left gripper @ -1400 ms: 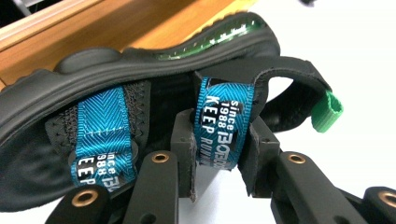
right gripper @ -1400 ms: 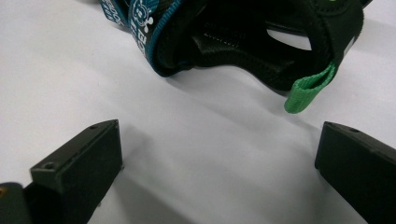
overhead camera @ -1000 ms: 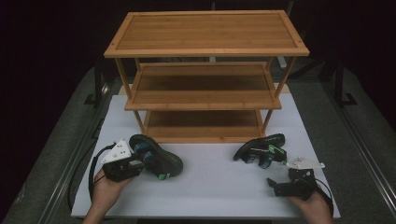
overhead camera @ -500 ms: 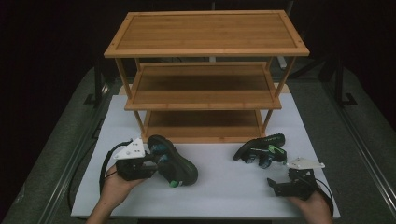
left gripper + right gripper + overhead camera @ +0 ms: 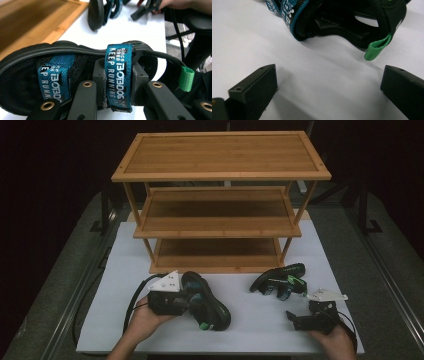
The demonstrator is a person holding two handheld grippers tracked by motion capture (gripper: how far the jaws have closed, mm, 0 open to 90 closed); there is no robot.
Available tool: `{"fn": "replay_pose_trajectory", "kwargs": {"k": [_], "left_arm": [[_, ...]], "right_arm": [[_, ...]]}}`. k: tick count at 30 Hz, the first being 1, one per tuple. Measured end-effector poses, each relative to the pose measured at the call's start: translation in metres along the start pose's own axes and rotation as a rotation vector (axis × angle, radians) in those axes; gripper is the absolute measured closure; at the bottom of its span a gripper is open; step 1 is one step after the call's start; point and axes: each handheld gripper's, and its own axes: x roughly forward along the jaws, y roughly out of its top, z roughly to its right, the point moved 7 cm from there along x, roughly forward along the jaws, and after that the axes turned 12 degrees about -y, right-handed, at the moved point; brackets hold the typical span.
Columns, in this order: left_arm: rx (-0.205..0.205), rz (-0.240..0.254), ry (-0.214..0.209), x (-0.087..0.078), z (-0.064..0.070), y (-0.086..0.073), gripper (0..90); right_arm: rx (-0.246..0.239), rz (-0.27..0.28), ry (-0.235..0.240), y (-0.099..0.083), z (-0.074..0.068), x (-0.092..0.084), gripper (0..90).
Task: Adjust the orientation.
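A black sandal (image 5: pixel 212 310) with teal straps is in my left gripper (image 5: pixel 192 301), low over the white board in front of the bamboo shoe rack (image 5: pixel 220 155). In the left gripper view the jaws of the left gripper (image 5: pixel 118 87) press on the sandal's (image 5: pixel 62 57) strap block, with the teal strap (image 5: pixel 118 75) between them. The second sandal (image 5: pixel 279 280) lies on its side at the right. My right gripper (image 5: pixel 296 319) rests just in front of it, open. In the right gripper view the right gripper (image 5: pixel 329 85) has bare board between its jaws, short of that sandal (image 5: pixel 337 27) and its green heel loop (image 5: pixel 377 48).
The rack has three shelves; its lowest shelf (image 5: pixel 215 252) stands just behind the sandals. The white board (image 5: pixel 255 332) lies on a dark grey floor mat (image 5: pixel 60 270). Cables trail from both grippers toward the person.
My left gripper has carried its sandal to the right along the board, toward the middle front of the rack. The right gripper and the second sandal have stayed put.
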Motion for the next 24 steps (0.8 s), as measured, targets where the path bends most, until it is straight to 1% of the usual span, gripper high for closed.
{"fn": "replay_pose_trajectory", "kwargs": {"k": [1,3,4,6,7,13,17,18,19,20,22,24], "left_arm": [[-0.006,-0.004,0.003,0.004,-0.001,-0.001,71.2],[-0.021,0.012,-0.003,0.005,-0.005,0.000,71.2],[-0.021,0.012,-0.003,0.005,-0.005,0.000,71.1],[-0.034,0.015,0.007,0.007,-0.010,-0.001,70.8],[-0.043,0.027,0.003,0.008,-0.012,0.000,70.7],[-0.044,0.025,0.007,0.016,-0.017,0.006,69.9],[-0.058,0.037,0.001,0.021,-0.021,0.009,69.2],[-0.062,0.035,-0.004,0.024,-0.024,0.011,69.0],[-0.062,0.035,-0.004,0.024,-0.024,0.011,68.9],[-0.064,0.030,-0.004,0.028,-0.027,0.014,68.6],[-0.063,0.023,-0.002,0.030,-0.028,0.015,68.3],[-0.070,0.023,-0.005,0.035,-0.032,0.018,67.6]], "right_arm": [[0.000,0.000,0.000,0.000,0.000,0.000,0.3],[0.000,0.000,0.000,0.000,0.000,0.000,0.3],[0.000,0.000,0.000,0.000,0.000,0.000,0.3],[0.000,0.000,0.000,0.000,0.000,0.000,0.3],[0.000,0.000,0.000,0.000,0.000,0.000,0.3],[0.000,0.000,0.000,0.000,0.000,0.000,0.3],[0.001,-0.001,0.000,0.000,0.000,0.000,0.3],[0.001,-0.001,0.000,0.000,0.000,0.000,0.3],[0.001,-0.001,0.000,0.000,0.000,0.000,0.3],[0.001,-0.001,0.000,0.000,0.000,0.000,0.3],[0.001,-0.001,0.000,0.000,0.000,0.000,0.3],[-0.001,0.000,0.000,0.000,0.000,0.000,0.3]]}}
